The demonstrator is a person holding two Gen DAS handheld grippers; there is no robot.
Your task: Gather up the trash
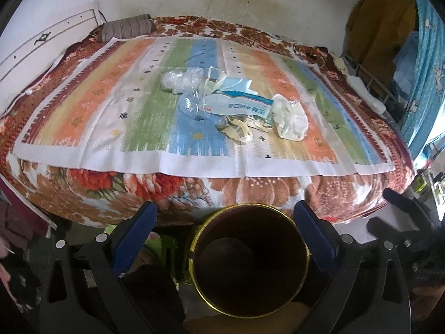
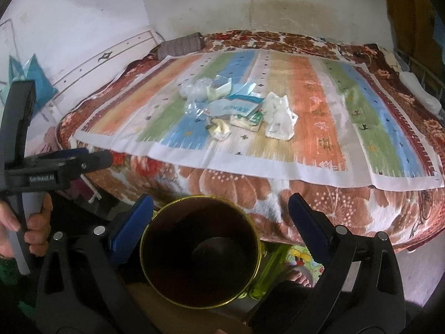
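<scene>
A pile of trash (image 1: 236,105) lies in the middle of the striped cloth on the bed: clear plastic wrap (image 1: 180,80), a blue-and-white packet (image 1: 239,105), crumpled white paper (image 1: 292,119) and yellowish wrappers (image 1: 236,130). The pile also shows in the right wrist view (image 2: 236,108). A dark bin with a gold rim (image 1: 250,264) stands on the floor in front of the bed, below both grippers (image 2: 200,250). My left gripper (image 1: 225,217) is open and empty above the bin. My right gripper (image 2: 219,208) is open and empty above the bin. The left gripper shows at the left of the right wrist view (image 2: 91,161).
The striped cloth (image 1: 83,128) covers a floral blanket (image 1: 250,192) on the bed. A striped pillow (image 1: 125,27) lies at the far corner by the headboard (image 1: 41,47). A blue curtain (image 1: 425,83) and a rack stand at the right. A green item (image 2: 272,267) sits beside the bin.
</scene>
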